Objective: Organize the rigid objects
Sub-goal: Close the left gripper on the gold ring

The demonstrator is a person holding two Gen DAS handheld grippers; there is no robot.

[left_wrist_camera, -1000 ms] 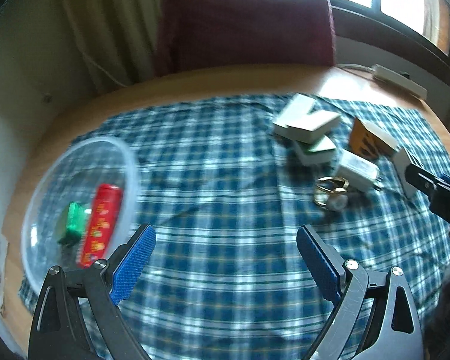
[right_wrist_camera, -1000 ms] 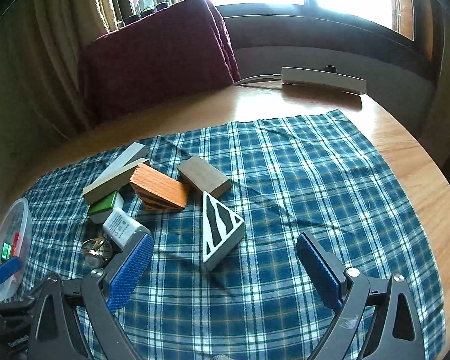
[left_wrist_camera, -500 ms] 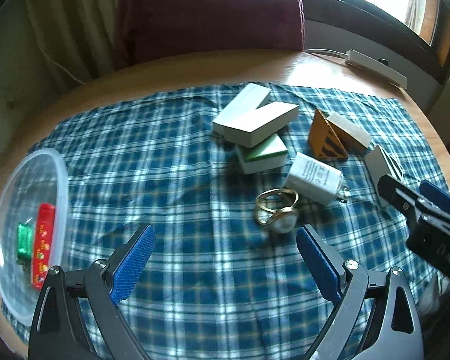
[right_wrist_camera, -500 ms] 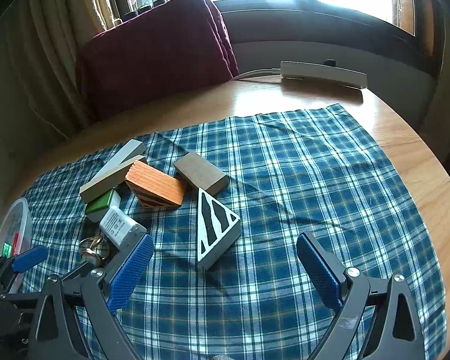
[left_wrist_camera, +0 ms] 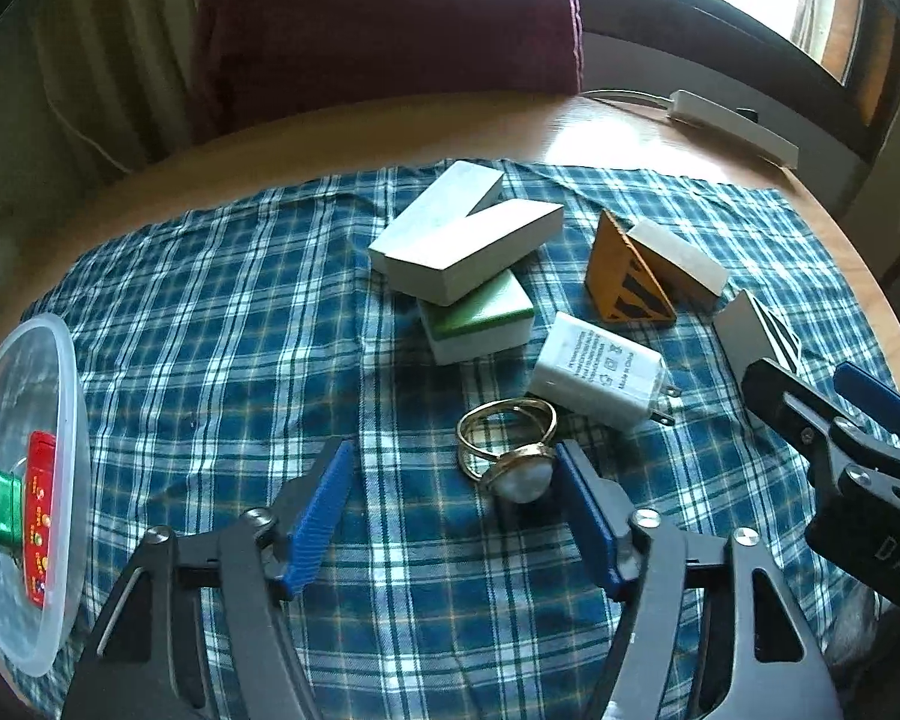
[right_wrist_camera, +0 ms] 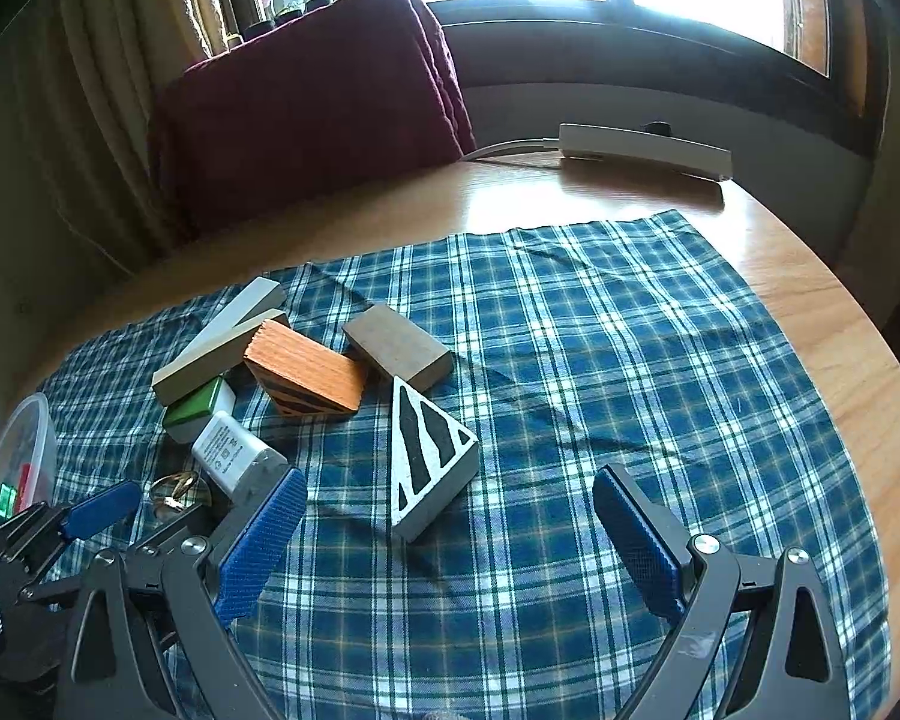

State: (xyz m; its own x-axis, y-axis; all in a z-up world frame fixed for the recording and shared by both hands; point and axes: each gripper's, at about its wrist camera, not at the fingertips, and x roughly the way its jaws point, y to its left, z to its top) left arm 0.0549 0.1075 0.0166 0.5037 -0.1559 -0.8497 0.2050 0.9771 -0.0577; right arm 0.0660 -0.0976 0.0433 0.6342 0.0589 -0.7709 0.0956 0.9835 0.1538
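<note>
Left wrist view: the clear bowl [left_wrist_camera: 60,420] sits at the cloth's left edge, already holding a red item [left_wrist_camera: 37,516] and a green one, so I judge it the collection point. My left gripper [left_wrist_camera: 453,516] stands apart, its right pad beside the ring [left_wrist_camera: 510,450]. My right gripper [right_wrist_camera: 444,546] waits spread before the striped wedge [right_wrist_camera: 429,456].
</note>
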